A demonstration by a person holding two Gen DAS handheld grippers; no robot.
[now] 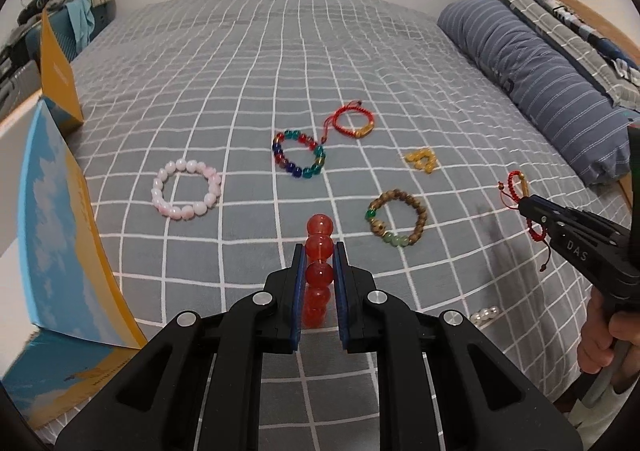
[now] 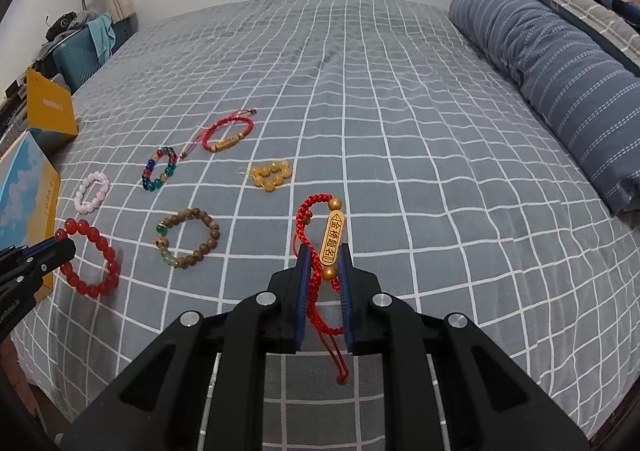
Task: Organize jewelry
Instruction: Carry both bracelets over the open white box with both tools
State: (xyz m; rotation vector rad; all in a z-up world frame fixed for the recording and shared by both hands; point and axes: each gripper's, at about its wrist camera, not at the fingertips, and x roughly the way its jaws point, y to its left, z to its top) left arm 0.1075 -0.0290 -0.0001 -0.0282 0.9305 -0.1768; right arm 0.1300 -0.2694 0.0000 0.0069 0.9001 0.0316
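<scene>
My left gripper [image 1: 319, 251] is shut on a red bead bracelet [image 1: 319, 239], held above the checked bedspread; it also shows in the right wrist view [image 2: 90, 257]. My right gripper [image 2: 324, 253] is shut on a red cord bracelet with a gold tag [image 2: 332, 241], also seen in the left wrist view [image 1: 516, 191]. On the bed lie a pink bead bracelet [image 1: 186, 189], a multicoloured bead bracelet [image 1: 299, 153], a second red cord bracelet [image 1: 354, 122], a yellow bead bracelet [image 1: 422, 161] and a brown wooden bead bracelet [image 1: 396, 223].
A blue and yellow open box [image 1: 60, 235] stands at the bed's left edge, with a second yellow box [image 1: 60, 79] behind it. A striped blue pillow [image 1: 532, 71] lies along the right. A few white pearls [image 1: 485, 314] lie near the front edge.
</scene>
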